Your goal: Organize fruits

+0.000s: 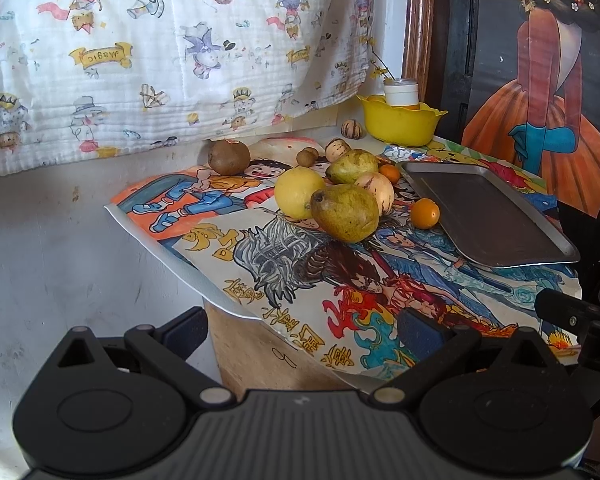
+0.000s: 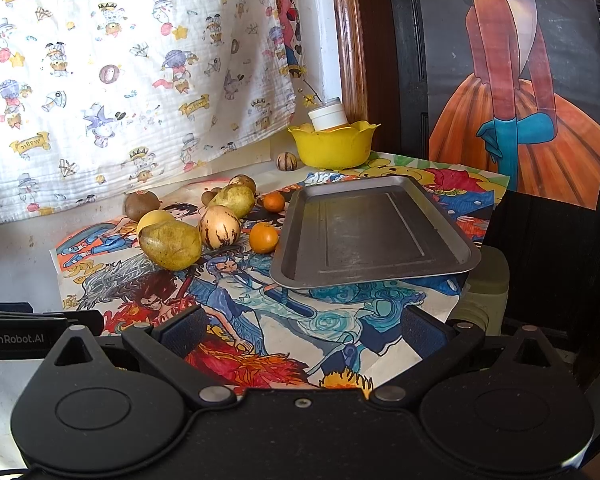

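Fruit lies loose on a table covered with cartoon drawings: a near green pear (image 1: pixel 345 212) (image 2: pixel 170 245), a lemon (image 1: pixel 299 192) (image 2: pixel 154 218), a striped pepino melon (image 1: pixel 375 191) (image 2: pixel 219 226), a second pear (image 1: pixel 352 166) (image 2: pixel 233 199), two small oranges (image 1: pixel 425 213) (image 2: pixel 263 237), a kiwi (image 1: pixel 229 156) (image 2: pixel 142 204). An empty metal tray (image 1: pixel 488 216) (image 2: pixel 372 232) sits to their right. My left gripper (image 1: pixel 304 332) and right gripper (image 2: pixel 302 330) are both open and empty, held back at the table's near edge.
A yellow bowl (image 1: pixel 398 122) (image 2: pixel 332 146) holding a white-capped jar stands at the back by a wooden door frame. A patterned cloth hangs over the wall behind. Another striped fruit (image 2: pixel 286 160) lies beside the bowl. A dark door with a poster is at the right.
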{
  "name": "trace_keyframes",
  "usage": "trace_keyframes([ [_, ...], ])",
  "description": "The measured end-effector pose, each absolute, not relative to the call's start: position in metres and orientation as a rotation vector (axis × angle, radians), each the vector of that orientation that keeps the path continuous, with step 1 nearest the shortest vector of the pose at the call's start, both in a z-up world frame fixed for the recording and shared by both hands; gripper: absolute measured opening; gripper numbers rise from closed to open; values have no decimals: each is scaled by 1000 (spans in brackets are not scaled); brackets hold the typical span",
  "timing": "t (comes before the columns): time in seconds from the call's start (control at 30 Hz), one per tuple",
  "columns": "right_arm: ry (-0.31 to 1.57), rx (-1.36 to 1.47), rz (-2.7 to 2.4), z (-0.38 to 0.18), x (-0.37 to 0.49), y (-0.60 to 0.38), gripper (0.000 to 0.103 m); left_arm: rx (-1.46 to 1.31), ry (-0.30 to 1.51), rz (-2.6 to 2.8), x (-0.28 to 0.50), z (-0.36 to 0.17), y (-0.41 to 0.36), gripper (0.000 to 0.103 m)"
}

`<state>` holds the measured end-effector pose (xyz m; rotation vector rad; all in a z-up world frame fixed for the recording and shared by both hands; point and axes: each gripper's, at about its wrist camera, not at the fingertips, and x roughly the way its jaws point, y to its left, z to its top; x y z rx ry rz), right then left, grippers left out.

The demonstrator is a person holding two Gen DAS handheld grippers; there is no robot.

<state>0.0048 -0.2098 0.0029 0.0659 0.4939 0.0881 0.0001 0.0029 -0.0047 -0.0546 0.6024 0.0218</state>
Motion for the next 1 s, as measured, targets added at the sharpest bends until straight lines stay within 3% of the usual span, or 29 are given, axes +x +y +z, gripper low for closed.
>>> trace_keyframes([
  [1.0, 498, 64, 88, 2, 6, -209, 103, -52, 605, 23, 1, -7, 3, 103],
])
